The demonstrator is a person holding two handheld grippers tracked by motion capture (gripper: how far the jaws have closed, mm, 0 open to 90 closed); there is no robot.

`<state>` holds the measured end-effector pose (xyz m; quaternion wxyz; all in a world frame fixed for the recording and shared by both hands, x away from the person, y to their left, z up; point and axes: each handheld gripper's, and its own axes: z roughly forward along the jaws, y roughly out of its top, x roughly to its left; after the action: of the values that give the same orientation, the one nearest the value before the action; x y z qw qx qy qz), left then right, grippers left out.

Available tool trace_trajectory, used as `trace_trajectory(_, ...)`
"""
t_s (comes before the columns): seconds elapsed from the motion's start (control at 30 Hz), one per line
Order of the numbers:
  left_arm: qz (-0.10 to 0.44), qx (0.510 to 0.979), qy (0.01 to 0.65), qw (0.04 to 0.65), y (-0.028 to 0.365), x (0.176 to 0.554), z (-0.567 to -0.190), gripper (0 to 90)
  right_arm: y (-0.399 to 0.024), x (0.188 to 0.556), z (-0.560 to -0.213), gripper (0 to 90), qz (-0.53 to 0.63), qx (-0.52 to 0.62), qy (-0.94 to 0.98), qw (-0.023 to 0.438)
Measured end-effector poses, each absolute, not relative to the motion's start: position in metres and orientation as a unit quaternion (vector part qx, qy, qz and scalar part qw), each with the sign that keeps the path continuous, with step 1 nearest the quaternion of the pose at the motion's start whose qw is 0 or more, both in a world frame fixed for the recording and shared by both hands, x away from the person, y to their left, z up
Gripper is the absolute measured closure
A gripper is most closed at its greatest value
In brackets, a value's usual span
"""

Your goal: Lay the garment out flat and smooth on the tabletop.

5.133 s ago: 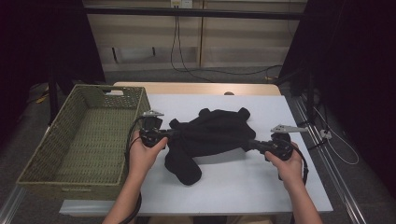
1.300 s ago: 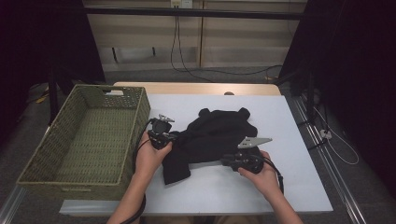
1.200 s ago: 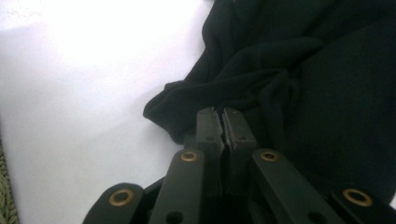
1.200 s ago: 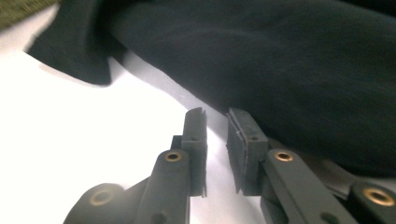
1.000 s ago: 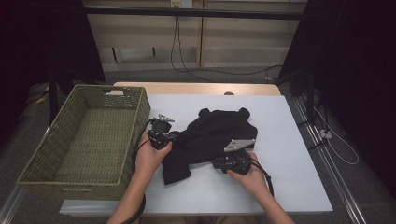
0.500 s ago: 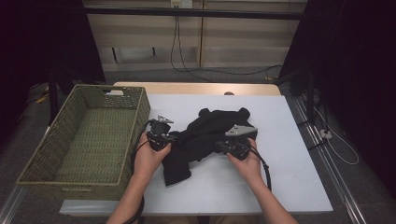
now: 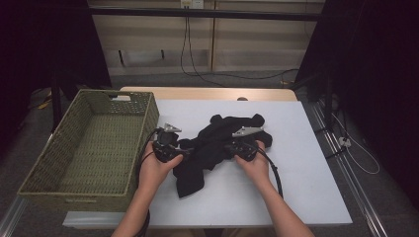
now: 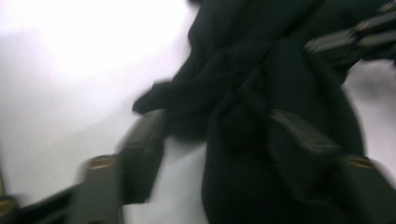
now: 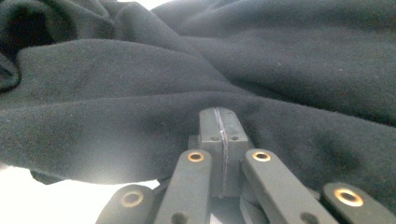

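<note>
Counted: one black garment (image 7: 217,148) bunched mid-table, one green woven basket (image 7: 59,170) at the left edge of one white table (image 7: 306,197), two handheld grippers, left (image 7: 184,154) and right (image 7: 228,148), two hands.

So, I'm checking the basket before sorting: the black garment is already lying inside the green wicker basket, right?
No. The high view shows the black garment lying on the white table, to the right of the green wicker basket, not inside it.

No readable text, no labels, no brands, no numbers — nothing legible on any surface
</note>
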<state>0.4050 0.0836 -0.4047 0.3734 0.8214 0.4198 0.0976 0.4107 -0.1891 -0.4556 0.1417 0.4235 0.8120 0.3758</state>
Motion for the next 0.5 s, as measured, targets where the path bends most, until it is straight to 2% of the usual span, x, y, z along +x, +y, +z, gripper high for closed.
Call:
trace_trajectory(0.07, 0.089, 0.819, 0.413, 0.388, 0.080, 0.402, -0.399, 31.9, -0.188, 0.411, -0.456, 90.0, 0.376, 0.429, 0.810, 0.137)
trace_trajectory(0.13, 0.085, 0.825, 0.398, 0.393, 0.073, 0.400, -0.396, 25.8, -0.188, 0.411, -0.456, 90.0, 0.374, 0.432, 0.809, 0.135)
trace_trajectory(0.2, 0.080, 0.834, 0.380, 0.392, 0.066, 0.398, -0.396, 25.0, -0.188, 0.411, -0.456, 90.0, 0.375, 0.435, 0.808, 0.134)
trace_trajectory(0.4, 0.066, 0.855, 0.353, 0.375, 0.050, 0.394, -0.405, 28.0, -0.188, 0.411, -0.457, 90.0, 0.376, 0.444, 0.803, 0.130)
trace_trajectory(0.5, 0.058, 0.868, 0.343, 0.355, 0.045, 0.393, -0.414, 36.9, -0.187, 0.411, -0.456, 90.0, 0.374, 0.449, 0.801, 0.130)
